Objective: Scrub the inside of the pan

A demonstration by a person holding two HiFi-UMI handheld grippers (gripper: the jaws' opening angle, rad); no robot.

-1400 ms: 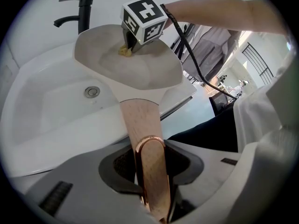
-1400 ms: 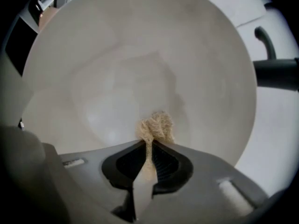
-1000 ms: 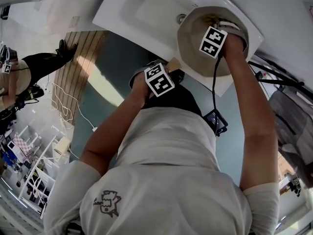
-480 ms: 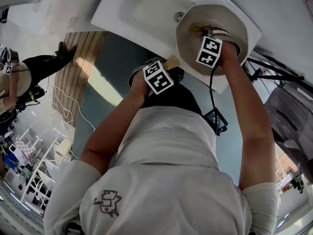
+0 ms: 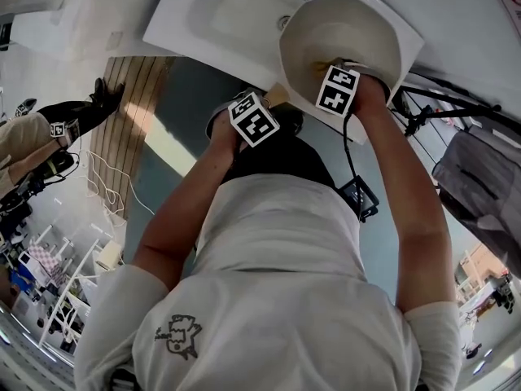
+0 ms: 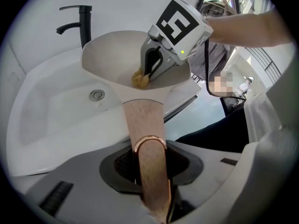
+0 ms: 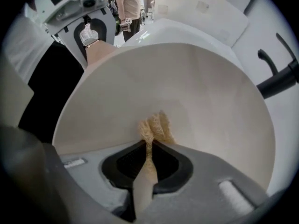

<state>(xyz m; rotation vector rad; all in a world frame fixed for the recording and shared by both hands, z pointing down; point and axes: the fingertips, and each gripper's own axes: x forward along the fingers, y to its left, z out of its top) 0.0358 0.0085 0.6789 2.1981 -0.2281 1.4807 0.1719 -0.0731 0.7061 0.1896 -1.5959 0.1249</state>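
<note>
A cream pan (image 5: 358, 23) is tilted over the white sink (image 5: 220, 15). Its wooden handle (image 6: 142, 120) runs back between the jaws of my left gripper (image 6: 152, 160), which is shut on it. My right gripper (image 7: 148, 148) reaches into the pan and is shut on a yellowish scrubbing pad (image 7: 156, 127). The pad presses against the pan's inner wall (image 7: 187, 83) near its lower side. From the left gripper view, the right gripper (image 6: 152, 71) holds the pad (image 6: 139, 80) low inside the pan (image 6: 112, 55). In the head view the marker cubes of the left gripper (image 5: 254, 119) and right gripper (image 5: 337, 88) hide the jaws.
A black faucet (image 6: 79, 20) stands behind the pan at the sink's back edge, and the drain (image 6: 97, 95) lies in the basin to the left. A black cable (image 5: 352, 161) hangs from the right gripper. Another person (image 5: 41, 133) stands far left, and a stand's black legs (image 5: 456, 104) are at right.
The right gripper has drawn the pad from the middle of the pan toward its near rim. The left gripper keeps its hold on the handle.
</note>
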